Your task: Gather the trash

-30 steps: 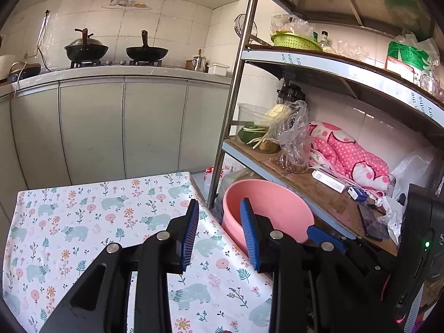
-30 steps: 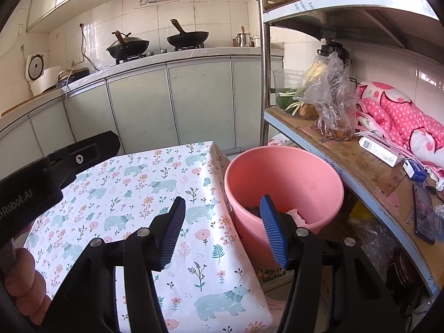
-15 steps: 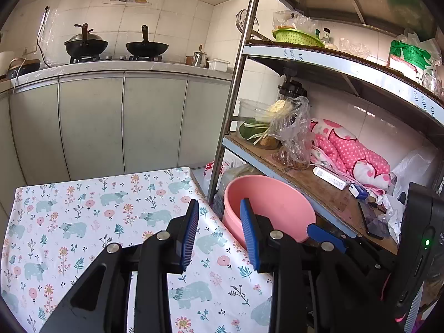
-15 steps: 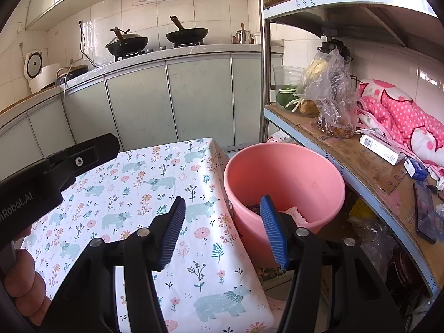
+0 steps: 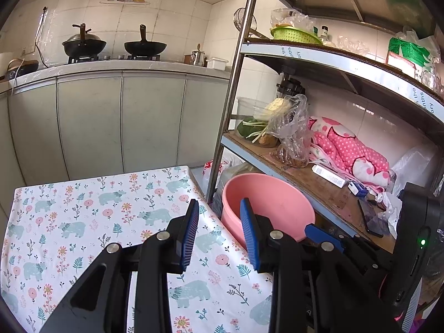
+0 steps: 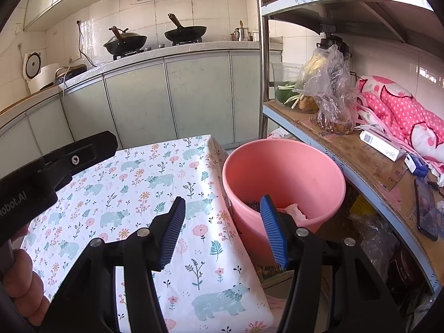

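Floral tablecloth (image 6: 144, 183), pink bucket (image 6: 285, 172) beside shelf (image 6: 360, 161)

The right gripper (image 6: 222, 229) hangs with jaws apart over the table's (image 6: 133, 183) edge — pink bucket (image 6: 288, 166) beside it holds scraps, possibly paper.

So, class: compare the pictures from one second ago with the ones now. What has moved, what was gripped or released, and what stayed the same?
Very little changed. The left gripper drew back a little, so its view takes in more of the floral tablecloth and cabinets. Nothing was gripped or released: both it and the right gripper stay open and empty. The pink bucket, with scraps in its bottom, has not moved.
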